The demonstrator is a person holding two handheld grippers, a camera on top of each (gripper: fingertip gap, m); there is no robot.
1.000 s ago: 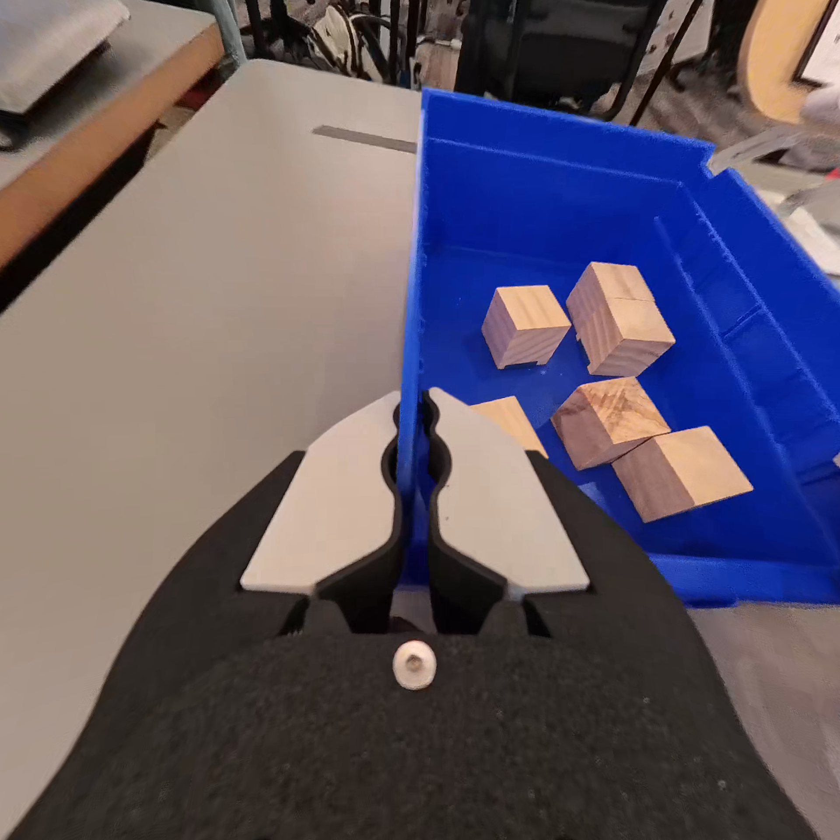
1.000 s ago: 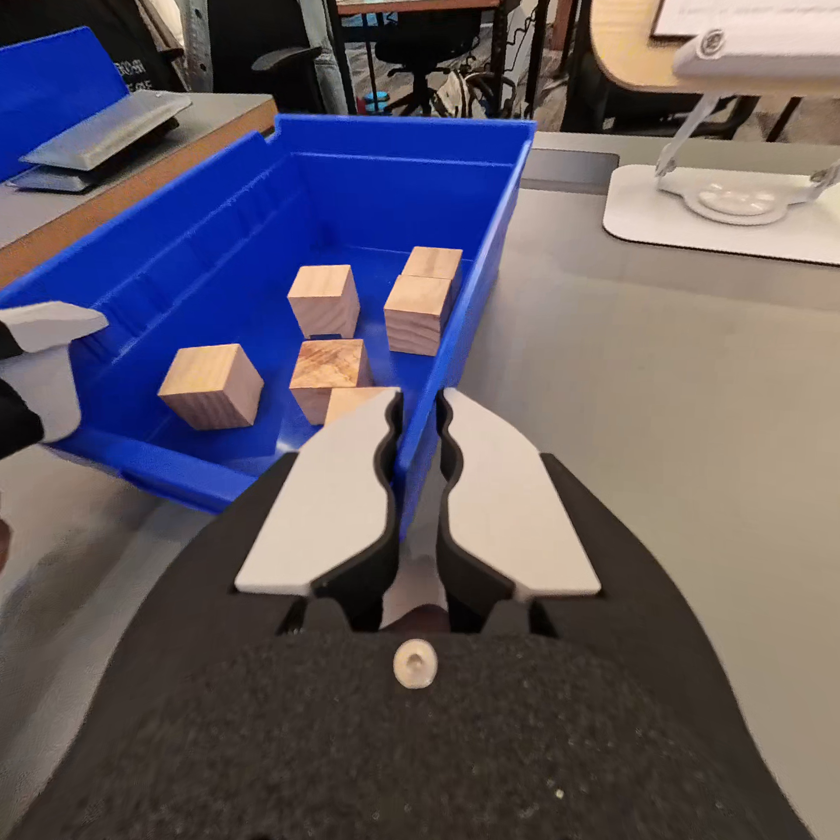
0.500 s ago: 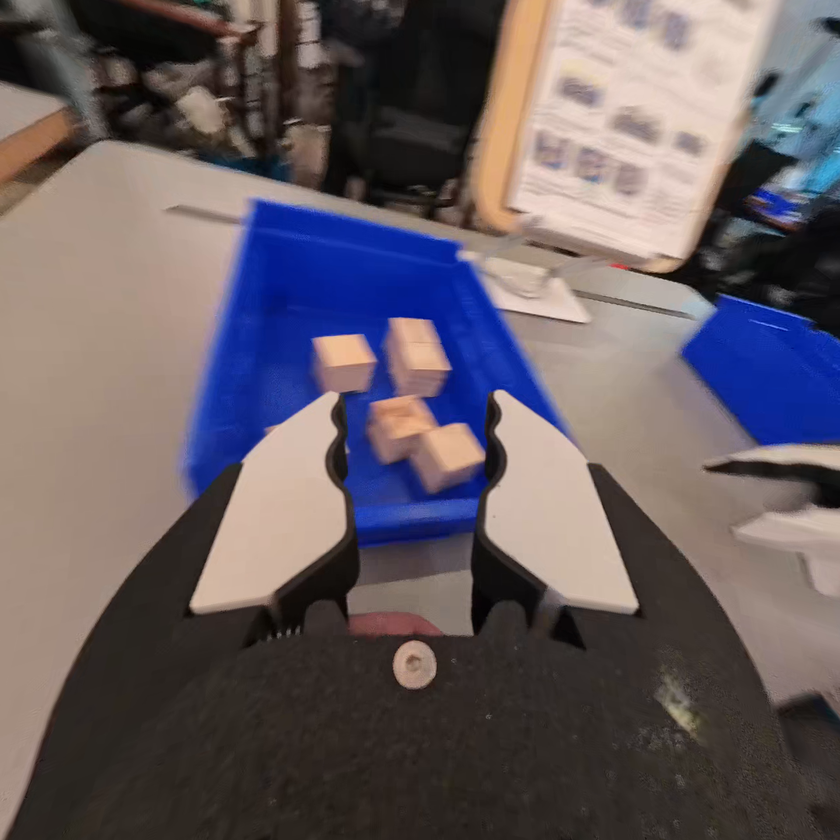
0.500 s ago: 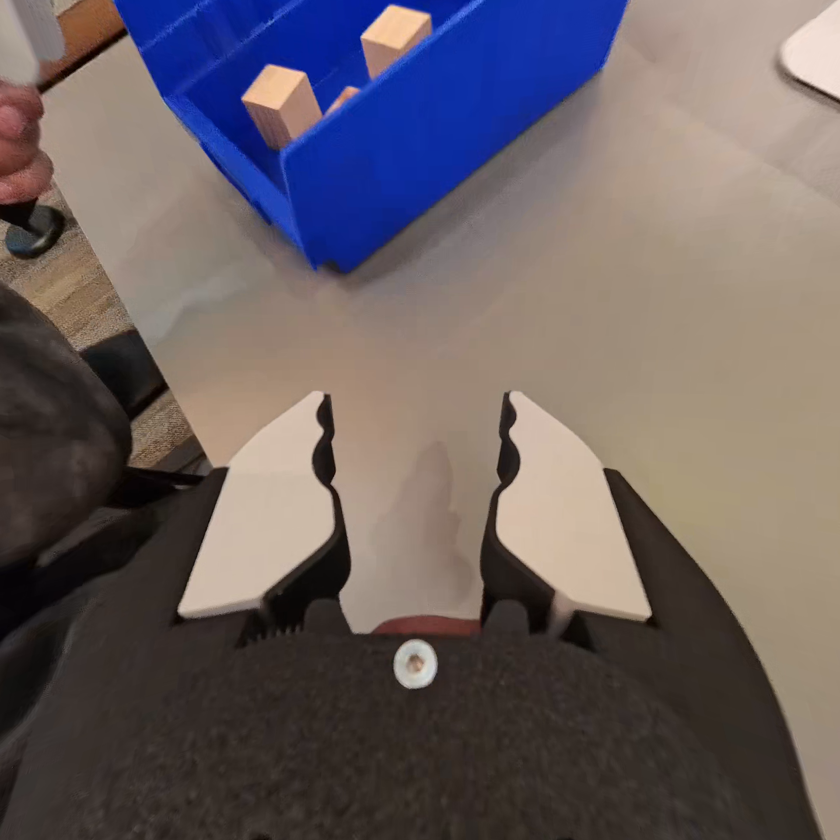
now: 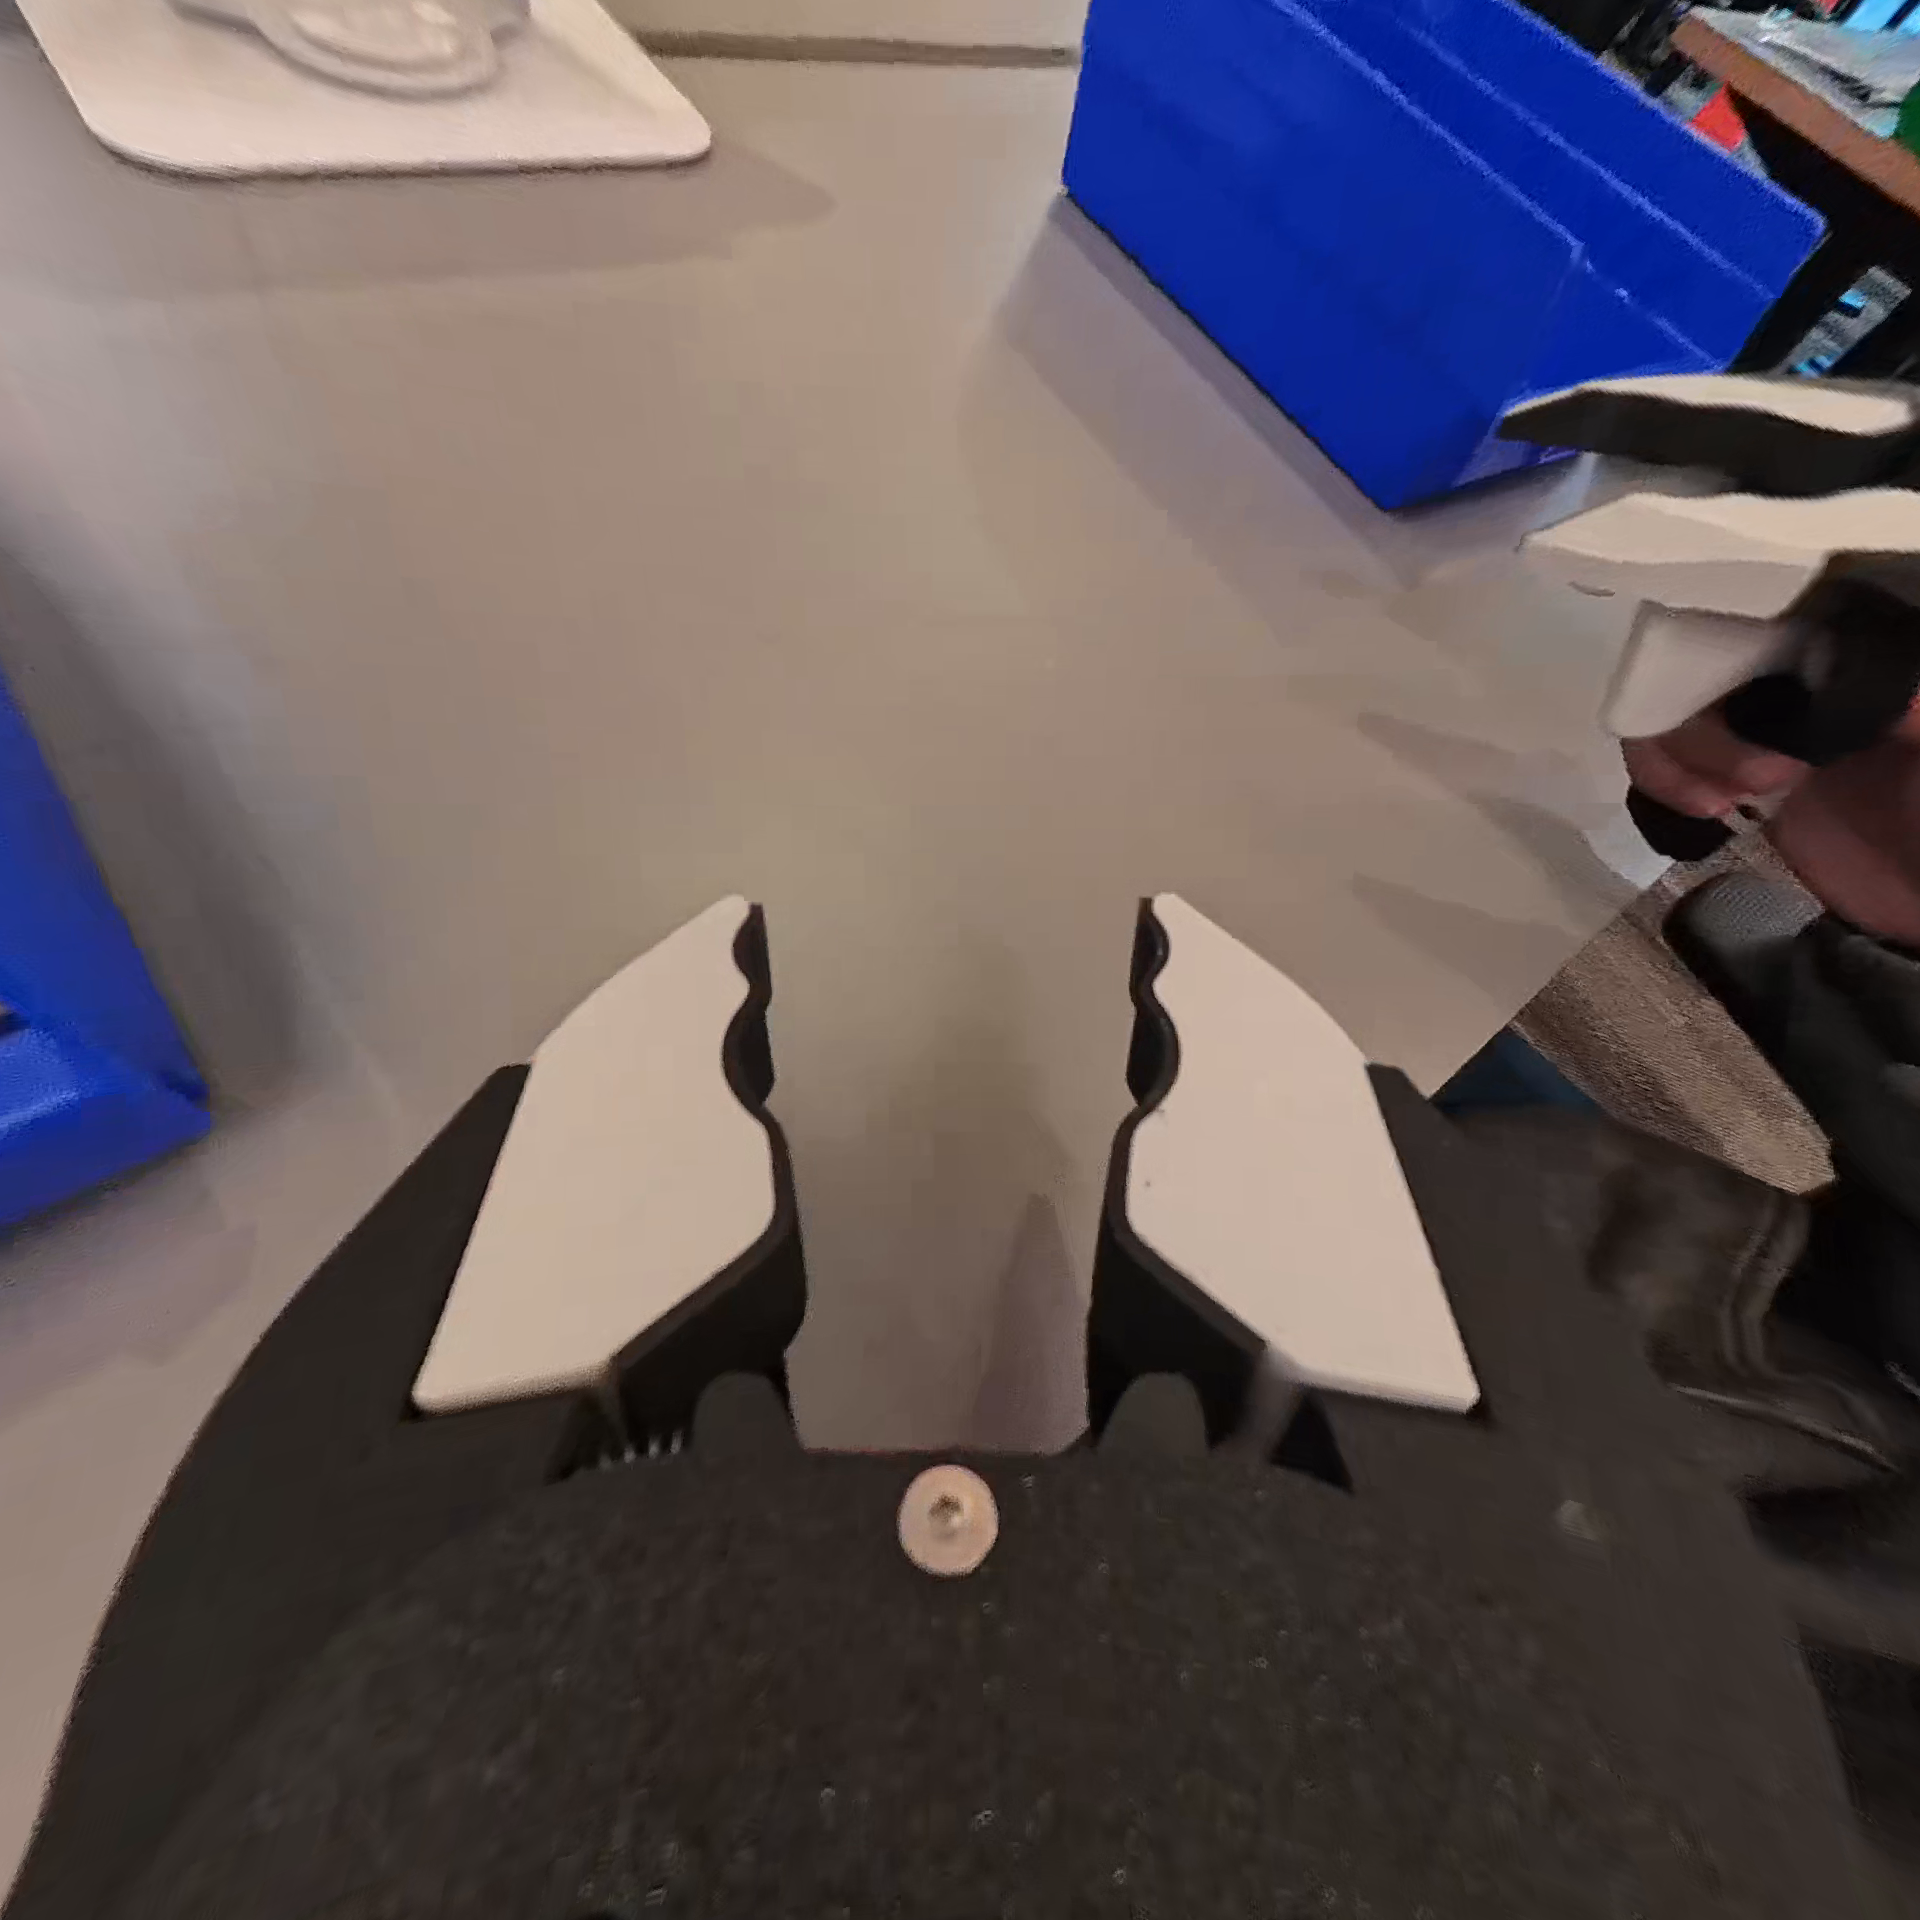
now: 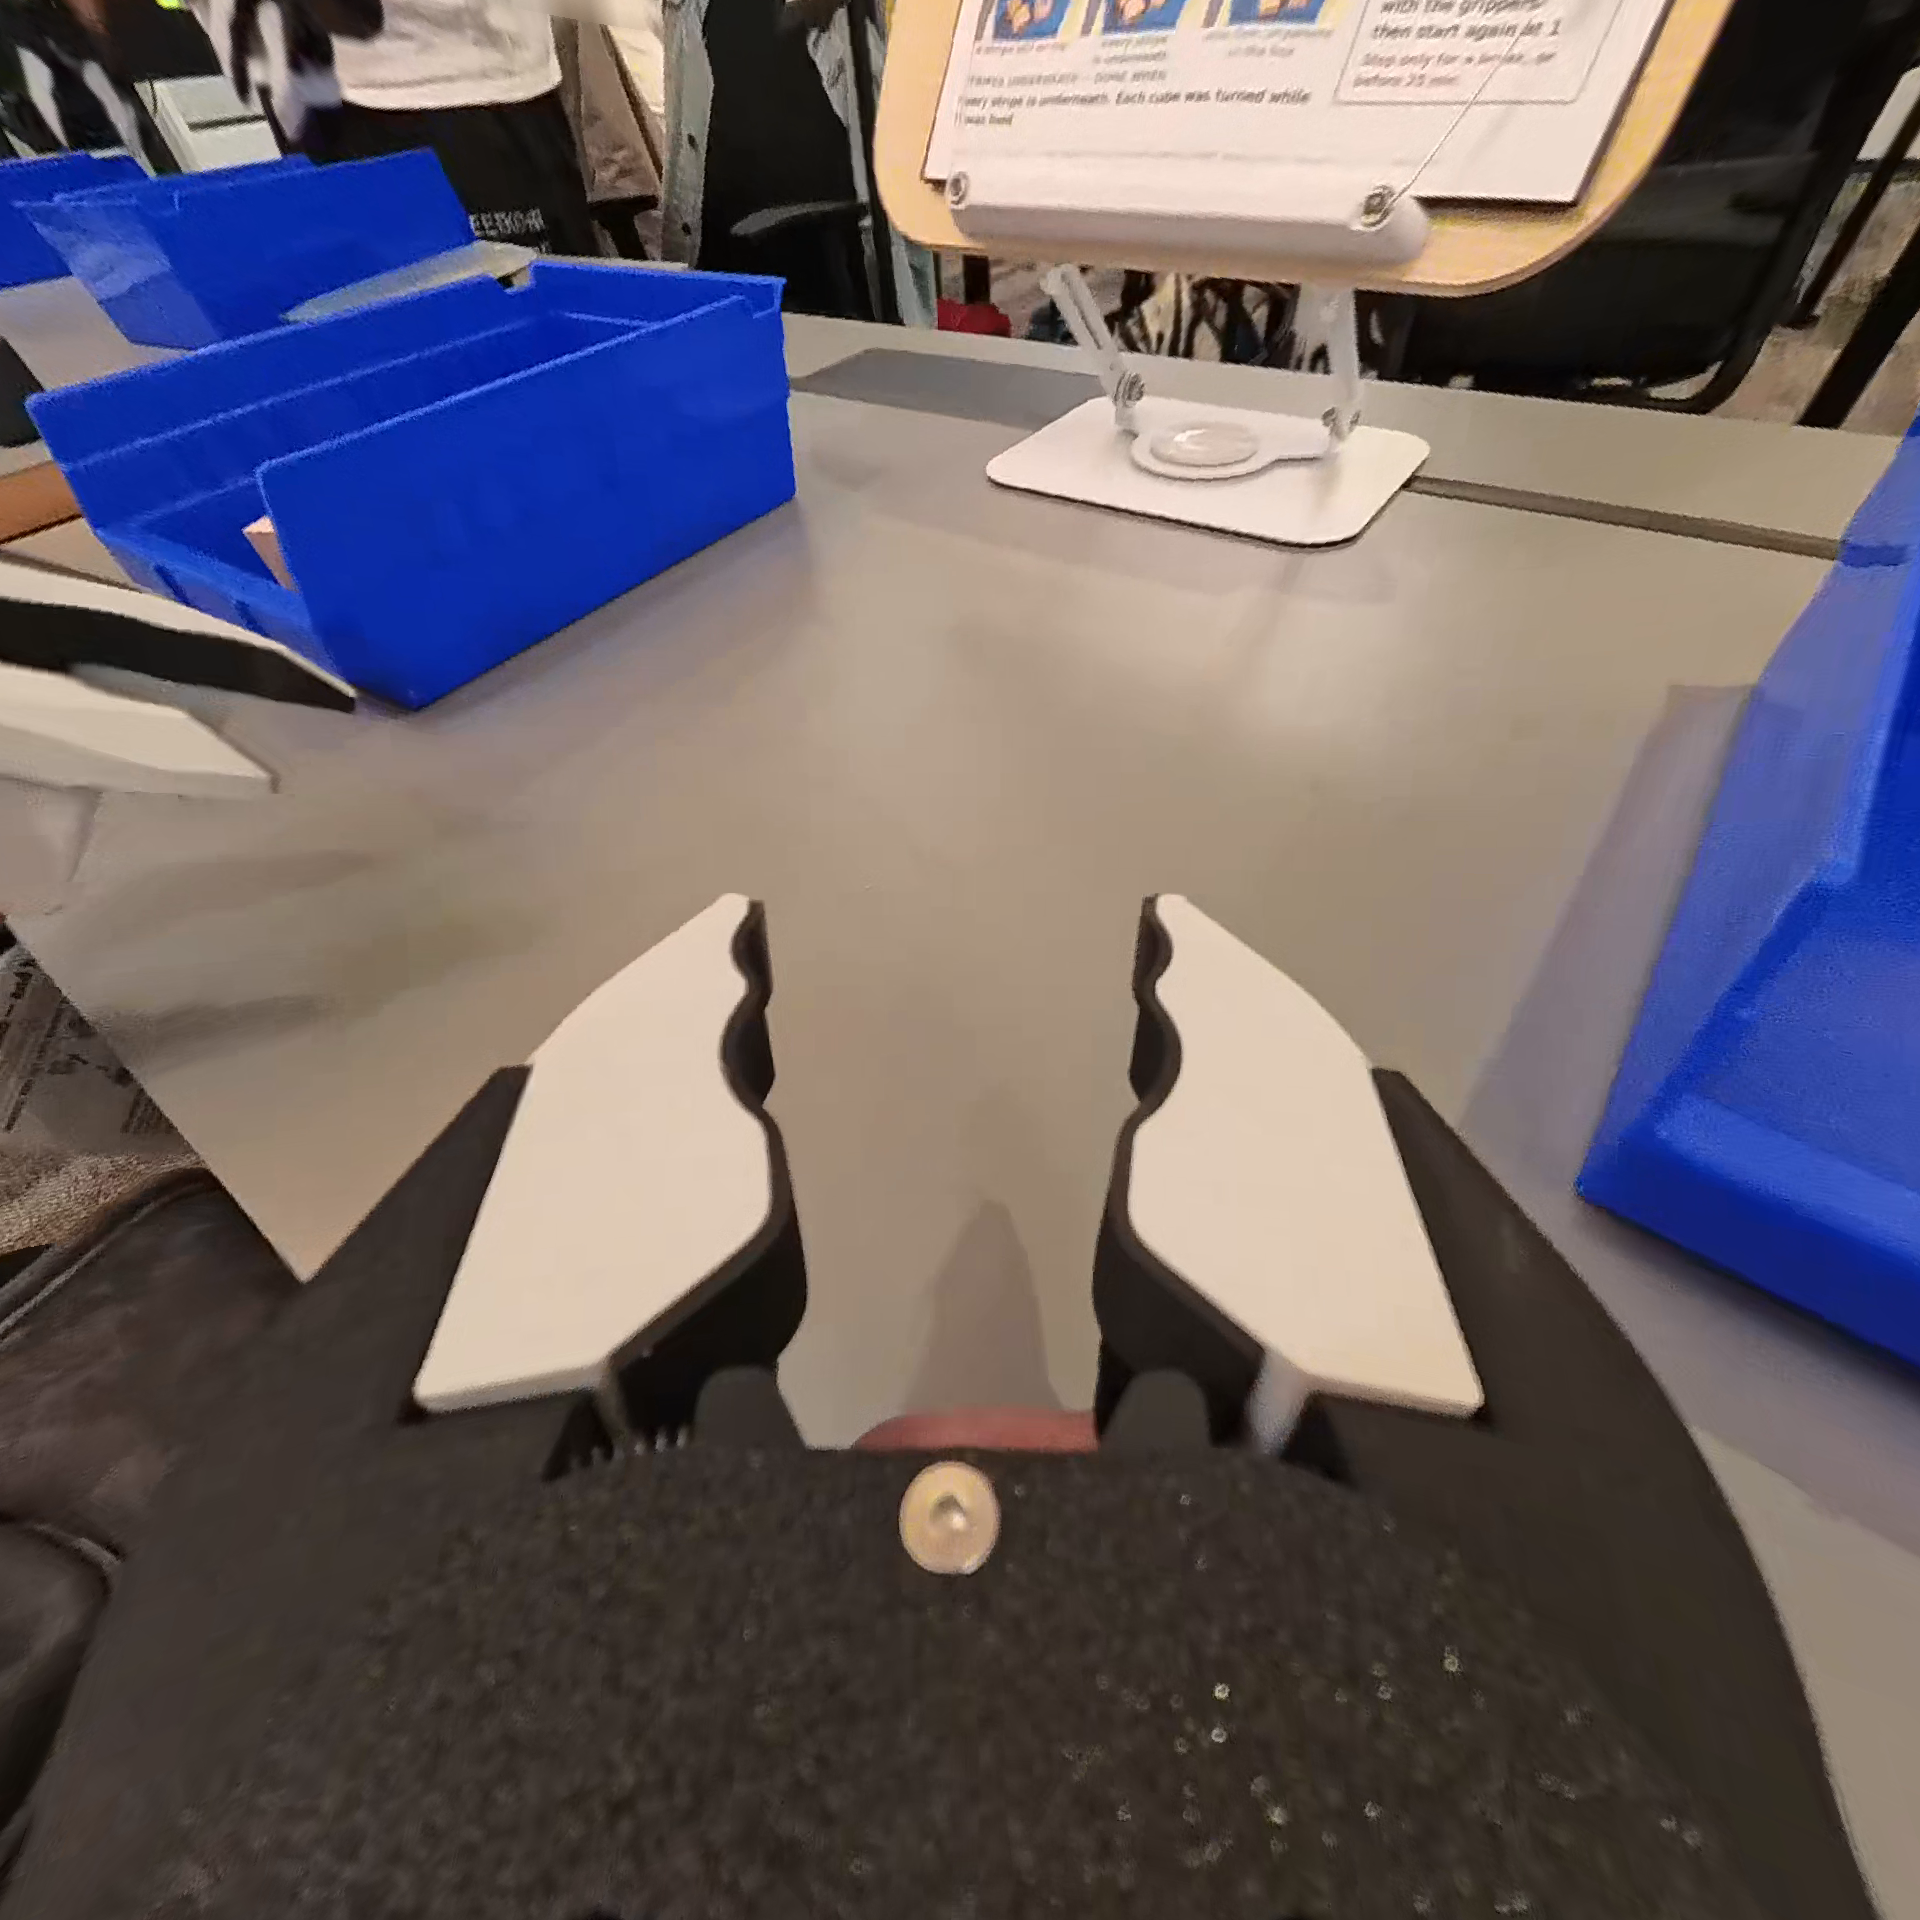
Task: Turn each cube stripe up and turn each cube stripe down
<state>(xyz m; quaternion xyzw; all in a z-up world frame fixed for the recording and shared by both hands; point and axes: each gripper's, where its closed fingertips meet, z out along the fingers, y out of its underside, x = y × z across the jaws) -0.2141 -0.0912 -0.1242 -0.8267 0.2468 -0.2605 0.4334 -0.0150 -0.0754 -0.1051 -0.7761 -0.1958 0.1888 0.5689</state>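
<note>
Cubes stay mostly hidden in the blue bin (image 6: 436, 488), ahead-left of our right gripper (image 6: 951, 914); one wooden corner (image 6: 265, 545) shows. Both it and our left gripper (image 5: 951, 914) gape empty over the bench (image 6: 1039, 727). Reaching blind, we risk striking the bin wall.

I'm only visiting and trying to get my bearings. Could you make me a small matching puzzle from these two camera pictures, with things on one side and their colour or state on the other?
Things
1. left claw
2. blue bin
3. stand base
4. paper board

States
A. white, lying flat on the table
B. open, holding nothing
C. tan-edged, raised above the table
D. a wooden cube shows inside it

Pairs: 1-B, 2-D, 3-A, 4-C
</note>
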